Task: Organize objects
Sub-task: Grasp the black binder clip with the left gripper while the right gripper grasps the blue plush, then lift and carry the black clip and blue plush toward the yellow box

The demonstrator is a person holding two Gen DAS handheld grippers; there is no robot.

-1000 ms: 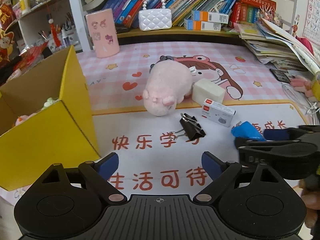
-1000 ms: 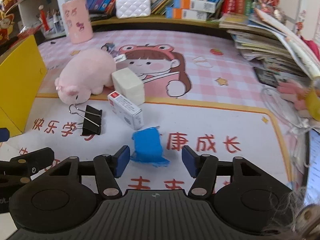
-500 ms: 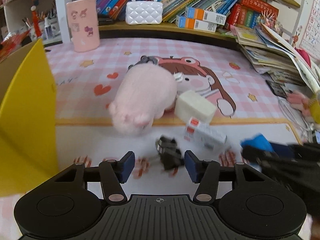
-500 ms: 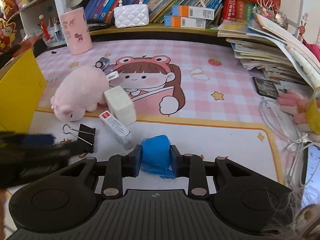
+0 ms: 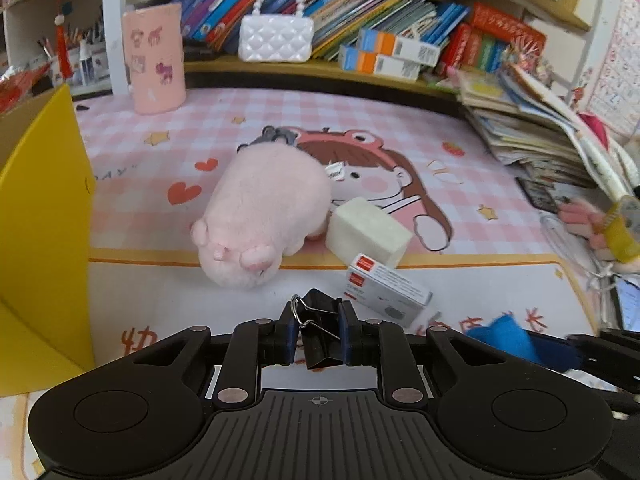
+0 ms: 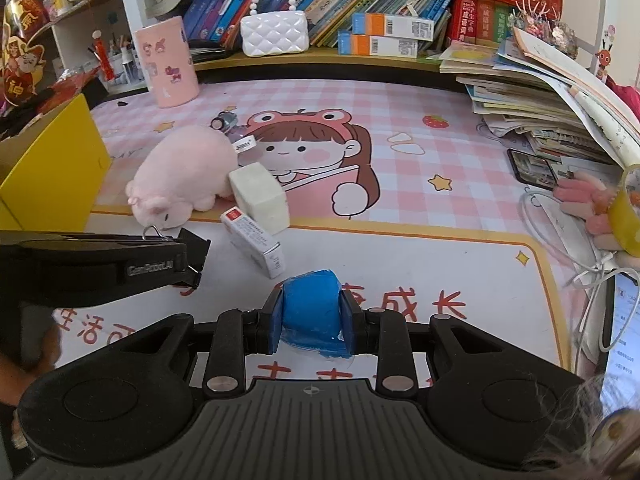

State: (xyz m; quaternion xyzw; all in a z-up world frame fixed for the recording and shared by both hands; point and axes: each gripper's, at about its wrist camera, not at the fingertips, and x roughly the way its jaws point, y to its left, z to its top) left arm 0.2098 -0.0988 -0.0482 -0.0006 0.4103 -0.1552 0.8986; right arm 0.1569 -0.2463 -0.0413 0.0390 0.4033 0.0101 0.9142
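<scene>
1. Between my left gripper's closed pads sits the black binder clip; its smooth sides could slip.
2. My right gripper squeezes the blue putty lump; over-pressing may deform it.

I count one black binder clip and one blue lump, one to each of my two grippers. On the mat lie one pink plush pig, one pale block and one small white box. At my left stands one yellow box. Further back I see one pink cup, one white quilted handbag and two blue-and-orange cartons stacked one on the other; the shelved books are too many to count
</scene>
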